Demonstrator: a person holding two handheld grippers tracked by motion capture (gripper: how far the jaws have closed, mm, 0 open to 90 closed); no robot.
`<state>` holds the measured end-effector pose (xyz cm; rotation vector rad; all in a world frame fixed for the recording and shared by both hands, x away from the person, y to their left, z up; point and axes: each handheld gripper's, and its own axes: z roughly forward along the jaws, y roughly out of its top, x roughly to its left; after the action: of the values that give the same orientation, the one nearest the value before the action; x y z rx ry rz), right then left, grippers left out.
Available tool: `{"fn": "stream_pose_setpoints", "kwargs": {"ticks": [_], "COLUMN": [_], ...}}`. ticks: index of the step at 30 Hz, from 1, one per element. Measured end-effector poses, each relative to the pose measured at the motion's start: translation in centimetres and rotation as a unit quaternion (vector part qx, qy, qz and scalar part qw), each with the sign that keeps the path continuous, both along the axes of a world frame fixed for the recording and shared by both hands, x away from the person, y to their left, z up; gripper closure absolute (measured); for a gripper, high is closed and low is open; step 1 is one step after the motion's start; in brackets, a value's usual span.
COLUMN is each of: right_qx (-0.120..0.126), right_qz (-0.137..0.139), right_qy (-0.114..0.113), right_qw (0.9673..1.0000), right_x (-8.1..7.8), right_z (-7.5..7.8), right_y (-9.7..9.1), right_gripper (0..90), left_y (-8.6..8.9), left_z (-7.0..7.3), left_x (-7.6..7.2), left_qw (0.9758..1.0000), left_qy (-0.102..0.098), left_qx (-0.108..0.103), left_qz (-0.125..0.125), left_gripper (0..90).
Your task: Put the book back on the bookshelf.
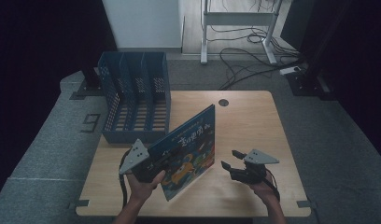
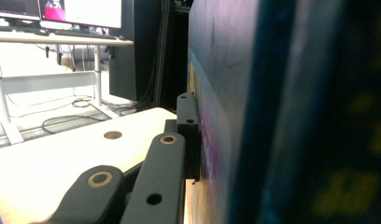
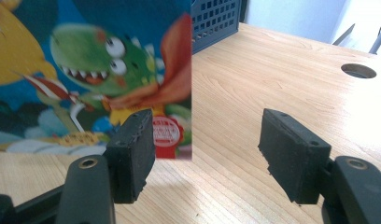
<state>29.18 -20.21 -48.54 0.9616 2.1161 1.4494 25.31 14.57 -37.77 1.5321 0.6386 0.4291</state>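
A colourful picture book (image 1: 188, 149) stands on edge near the middle of the tabletop (image 1: 244, 116), tilted, its lower corner close to the front edge. The left gripper (image 1: 153, 164) has it clamped from the left side: in the left gripper view one black finger (image 2: 188, 130) lies flat against the cover, and the book (image 2: 282, 112) rises right beside it. The right gripper (image 1: 231, 159) hovers just right of the book, toward the front right part of the tabletop, its fingers (image 3: 293, 149) spread wide with nothing between them; from its own view the book's cartoon cover (image 3: 100, 70) shows beyond the near finger. A blue slotted file rack (image 1: 132, 95) sits at the back left corner of the tabletop, hanging partly over the edge.
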Motion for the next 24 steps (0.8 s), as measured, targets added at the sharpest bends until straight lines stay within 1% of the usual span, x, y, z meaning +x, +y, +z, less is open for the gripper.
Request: {"fn": "stream_pose_setpoints", "kwargs": {"ticks": [5, 8, 11, 17, 19, 24], "right_qx": [-0.005, -0.005, -0.004, -0.021, -0.024, -0.032], "right_qz": [-0.003, -0.007, -0.014, -0.028, -0.031, -0.045], "right_qy": [0.003, 0.008, 0.02, 0.052, 0.06, 0.072], "right_qw": [1.0, 0.9999, 0.9997, 0.9981, 0.9974, 0.9959], "right_x": [0.1, 0.3, 0.7, 1.6, 1.9, 2.3], "right_z": [-0.3, -0.6, -1.3, -3.1, -3.4, -4.3], "right_y": [0.0, -0.2, -0.3, 0.0, 0.1, 0.2], "right_gripper": [34.7, 34.7, 34.8, 34.9, 35.0, 35.2], "left_y": [0.9, 1.5, 2.0, 2.7, 2.9, 3.6], "left_z": [1.1, 1.6, 2.1, 2.7, 2.9, 3.6], "left_x": [-0.3, -0.5, -0.7, -0.6, -0.6, -0.5], "left_qw": [0.9999, 0.9998, 0.9996, 0.9995, 0.9993, 0.9989], "left_qy": [-0.007, -0.014, -0.021, -0.018, -0.019, -0.018], "left_qx": [-0.004, -0.007, -0.009, -0.007, -0.01, -0.01], "left_qz": [0.007, 0.014, 0.018, 0.024, 0.031, 0.043], "left_gripper": [82.1, 82.1, 82.1, 82.2, 82.2, 82.1]}}
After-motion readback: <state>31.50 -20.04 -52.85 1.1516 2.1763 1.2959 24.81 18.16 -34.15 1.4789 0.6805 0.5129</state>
